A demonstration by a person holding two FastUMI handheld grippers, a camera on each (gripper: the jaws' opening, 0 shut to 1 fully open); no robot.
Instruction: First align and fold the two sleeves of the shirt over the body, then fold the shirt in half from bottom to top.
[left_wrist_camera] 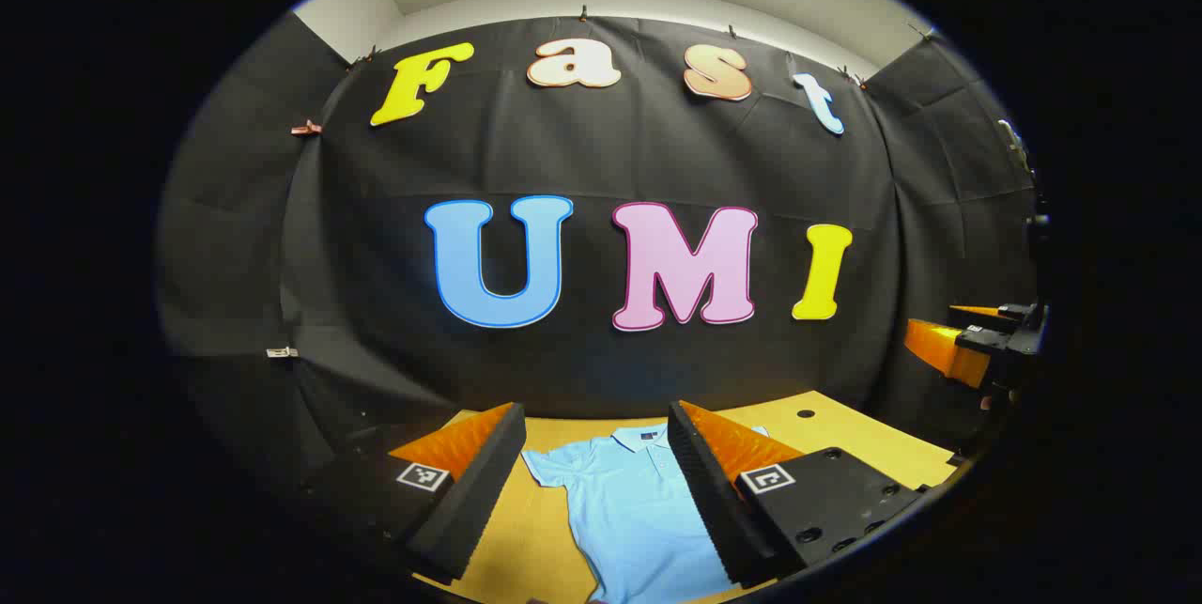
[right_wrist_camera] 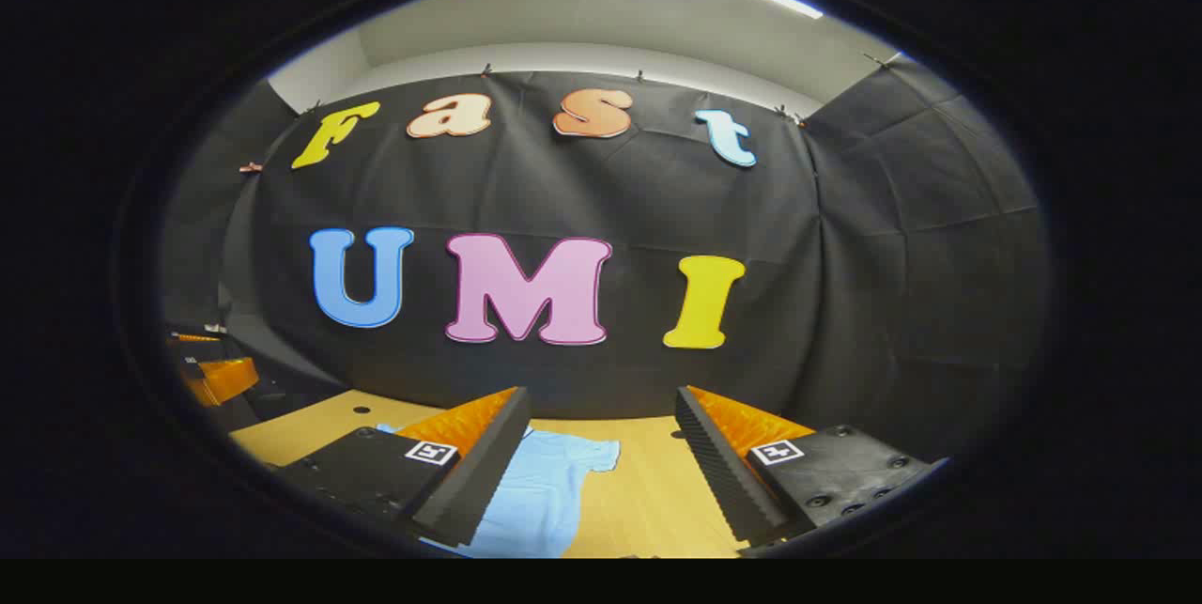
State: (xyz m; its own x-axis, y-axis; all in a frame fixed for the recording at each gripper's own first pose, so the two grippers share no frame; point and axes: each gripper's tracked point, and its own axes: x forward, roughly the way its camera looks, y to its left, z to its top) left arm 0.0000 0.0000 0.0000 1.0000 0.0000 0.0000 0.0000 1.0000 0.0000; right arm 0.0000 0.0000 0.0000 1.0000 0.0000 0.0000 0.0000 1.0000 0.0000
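Observation:
A light blue polo shirt (left_wrist_camera: 629, 510) lies flat on the wooden table (left_wrist_camera: 845, 435), collar toward the booth wall. My left gripper (left_wrist_camera: 596, 409) hovers open above it, the collar and chest showing between its fingers, which hold nothing. In the right gripper view, the shirt (right_wrist_camera: 545, 491) lies low and left, with one short sleeve (right_wrist_camera: 592, 454) spread out onto the table (right_wrist_camera: 648, 491). My right gripper (right_wrist_camera: 601, 394) is open and holds nothing, over the sleeve and bare wood. Each gripper also appears at the edge of the other's view: the right gripper (left_wrist_camera: 930, 320) and the left gripper (right_wrist_camera: 211, 355).
The black cloth wall stands close behind the table's far edge. Small dark holes (left_wrist_camera: 806, 414) (right_wrist_camera: 362, 409) mark the tabletop near the back. Bare wood lies to either side of the shirt.

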